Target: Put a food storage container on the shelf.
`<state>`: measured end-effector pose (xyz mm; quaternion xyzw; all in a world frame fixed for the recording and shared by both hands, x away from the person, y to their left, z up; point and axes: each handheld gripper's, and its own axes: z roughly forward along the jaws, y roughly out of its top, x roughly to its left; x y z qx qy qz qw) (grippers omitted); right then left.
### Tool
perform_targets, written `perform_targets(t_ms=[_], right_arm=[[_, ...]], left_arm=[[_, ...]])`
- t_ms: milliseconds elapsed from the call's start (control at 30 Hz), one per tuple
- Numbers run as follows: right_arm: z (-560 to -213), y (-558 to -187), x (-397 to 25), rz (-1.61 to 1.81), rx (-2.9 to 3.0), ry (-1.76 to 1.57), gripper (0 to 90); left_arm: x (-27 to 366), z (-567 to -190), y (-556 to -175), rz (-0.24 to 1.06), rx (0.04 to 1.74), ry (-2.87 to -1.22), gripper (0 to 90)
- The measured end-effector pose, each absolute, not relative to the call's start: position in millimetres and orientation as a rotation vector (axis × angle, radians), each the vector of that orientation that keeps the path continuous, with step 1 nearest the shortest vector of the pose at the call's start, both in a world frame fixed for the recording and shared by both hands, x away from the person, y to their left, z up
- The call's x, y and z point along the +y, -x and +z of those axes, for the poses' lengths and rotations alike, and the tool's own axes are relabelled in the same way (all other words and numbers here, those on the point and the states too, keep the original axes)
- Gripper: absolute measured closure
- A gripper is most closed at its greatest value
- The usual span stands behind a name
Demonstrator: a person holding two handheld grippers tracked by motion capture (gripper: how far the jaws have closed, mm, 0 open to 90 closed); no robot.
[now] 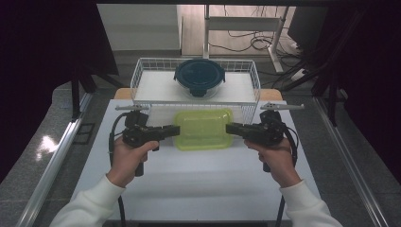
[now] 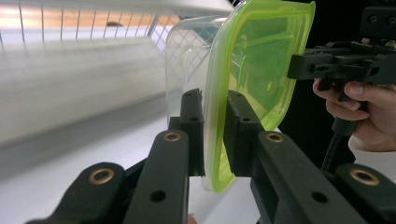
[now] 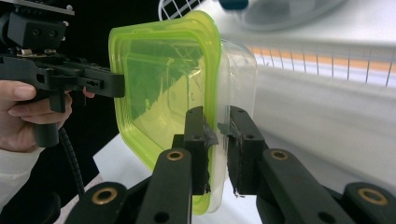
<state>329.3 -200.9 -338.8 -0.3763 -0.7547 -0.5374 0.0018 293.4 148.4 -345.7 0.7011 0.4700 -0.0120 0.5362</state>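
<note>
White tabletop [image 1: 189,184] is seen running from the person's side up to a white wire basket [image 1: 142,75], which serves as the reference point. Just in front of the basket's near wall, a clear container with a green lid [image 1: 203,128] is located; whether it rests on the tabletop or is lifted clear of it cannot be told. Inside the basket, toward its far side, a round glass container with a dark blue lid [image 1: 199,75] is placed.

The left gripper [image 1: 176,131] is positioned in front of the basket's left half, and its jaws are closed on the left rim of the green-lidded container [image 2: 254,70], one jaw on the lid side and one on the clear wall. The right gripper [image 1: 229,128] is positioned in front of the basket's right half, and its jaws are clamped likewise on the opposite rim [image 3: 163,88]. Each gripper is held by a hand in a white sleeve [image 1: 90,205].
</note>
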Motion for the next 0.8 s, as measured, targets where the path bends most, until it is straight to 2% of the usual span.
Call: perform_targets(t_ms=[500,800], right_arm=[[-292,-350,-192,-1.761,-2.389,1.137,78.0],[-268,-375,-185,-1.784,-2.383,1.139,78.2]], left_arm=[[158,-303,-313,0.039,1.08,-1.642,79.5],[163,-277,-337,0.064,1.085,-1.63,79.7]])
